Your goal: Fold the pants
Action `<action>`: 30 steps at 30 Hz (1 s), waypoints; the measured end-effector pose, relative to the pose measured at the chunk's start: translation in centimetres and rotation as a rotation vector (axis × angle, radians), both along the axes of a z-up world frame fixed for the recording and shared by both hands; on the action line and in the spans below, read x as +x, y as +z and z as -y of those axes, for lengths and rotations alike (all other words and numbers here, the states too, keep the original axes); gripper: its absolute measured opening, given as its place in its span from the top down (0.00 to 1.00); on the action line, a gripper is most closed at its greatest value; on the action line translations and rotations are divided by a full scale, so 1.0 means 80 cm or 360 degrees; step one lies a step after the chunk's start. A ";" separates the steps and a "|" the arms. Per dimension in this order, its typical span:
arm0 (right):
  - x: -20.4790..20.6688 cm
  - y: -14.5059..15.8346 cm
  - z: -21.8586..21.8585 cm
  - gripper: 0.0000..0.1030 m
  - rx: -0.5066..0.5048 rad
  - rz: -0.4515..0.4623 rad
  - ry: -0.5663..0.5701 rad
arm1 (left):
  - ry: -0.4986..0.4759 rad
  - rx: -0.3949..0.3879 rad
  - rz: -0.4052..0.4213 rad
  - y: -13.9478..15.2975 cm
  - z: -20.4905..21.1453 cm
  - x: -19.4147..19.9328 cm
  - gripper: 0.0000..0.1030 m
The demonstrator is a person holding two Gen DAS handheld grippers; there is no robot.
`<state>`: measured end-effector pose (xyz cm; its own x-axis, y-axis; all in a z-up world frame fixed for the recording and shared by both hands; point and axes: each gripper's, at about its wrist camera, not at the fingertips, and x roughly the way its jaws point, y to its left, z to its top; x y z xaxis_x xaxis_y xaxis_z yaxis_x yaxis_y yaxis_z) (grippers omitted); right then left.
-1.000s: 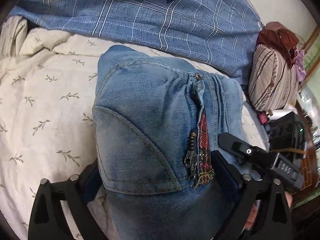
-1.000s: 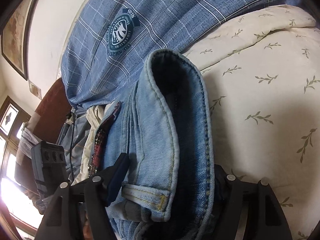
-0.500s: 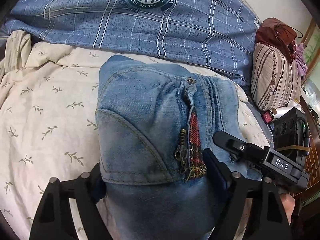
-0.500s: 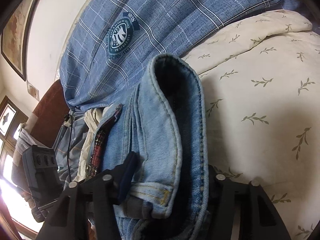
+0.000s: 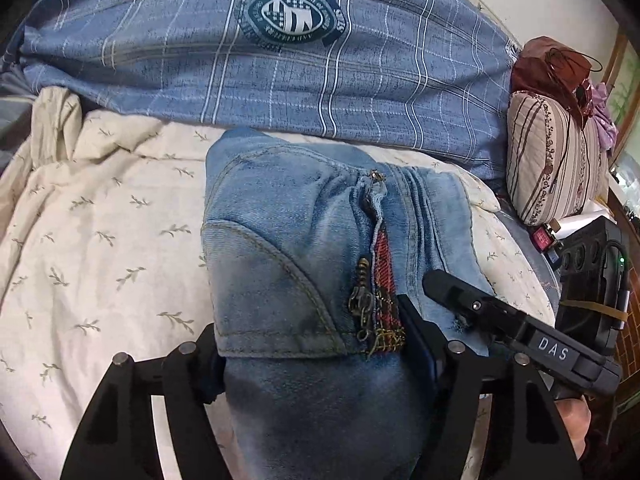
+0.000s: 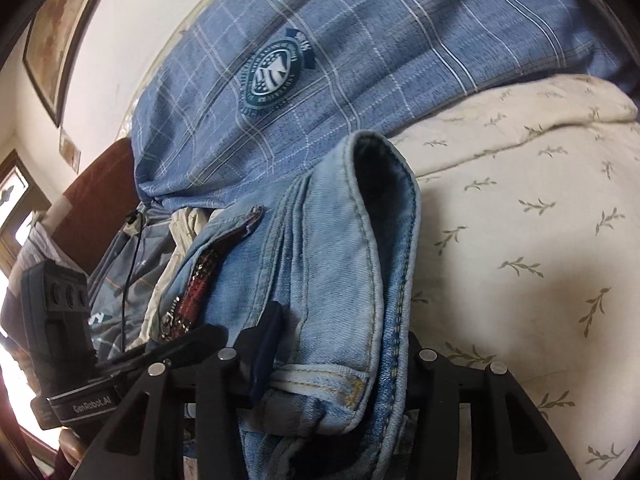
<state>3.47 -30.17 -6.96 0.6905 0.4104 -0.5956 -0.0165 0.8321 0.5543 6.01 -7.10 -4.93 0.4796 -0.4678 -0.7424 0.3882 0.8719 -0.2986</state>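
The jeans (image 5: 288, 248) are seen folded into a thick bundle on the bed, lying on the cream sheet (image 5: 100, 240) with little leaf prints. The left gripper (image 5: 316, 356) is closed on the near end of the jeans, with blue cloth squeezed between its jaws. An open zip (image 5: 362, 300) with a red checked lining can be seen on top of the jeans, just by the right jaw. The right gripper (image 6: 332, 364) is closed on the jeans too, and a folded edge with a seam is pinched between its jaws. In the right wrist view the jeans (image 6: 340, 264) are seen from the side, with a rolled fold standing up above the sheet (image 6: 520, 220).

Behind the jeans a big blue checked pillow (image 5: 280, 60) is seen, with a round green badge (image 5: 290, 16) on it. The far end of the jeans is near the pillow. To the right of the jeans a striped cushion (image 5: 556, 160) is seen, with a dark red bag (image 5: 552, 64) on top of it. A black box (image 5: 592, 276) with a small green light is seen below the cushion. In the right wrist view a framed picture (image 6: 56, 48) is seen on the wall, left of the pillow (image 6: 360, 60).
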 end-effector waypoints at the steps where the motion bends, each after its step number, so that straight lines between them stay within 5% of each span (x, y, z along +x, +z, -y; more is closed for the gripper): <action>1: -0.001 0.001 -0.002 0.52 -0.0007 0.0008 0.0006 | 0.0004 0.0006 0.0015 0.002 -0.001 -0.002 0.29; 19: -0.018 0.030 -0.029 0.53 -0.0093 0.0169 0.0097 | 0.0036 0.0038 0.0159 0.029 -0.018 -0.023 0.29; 30: -0.026 0.027 -0.028 0.53 -0.0113 0.0139 0.0142 | 0.0008 0.0072 0.0155 0.029 -0.014 -0.030 0.29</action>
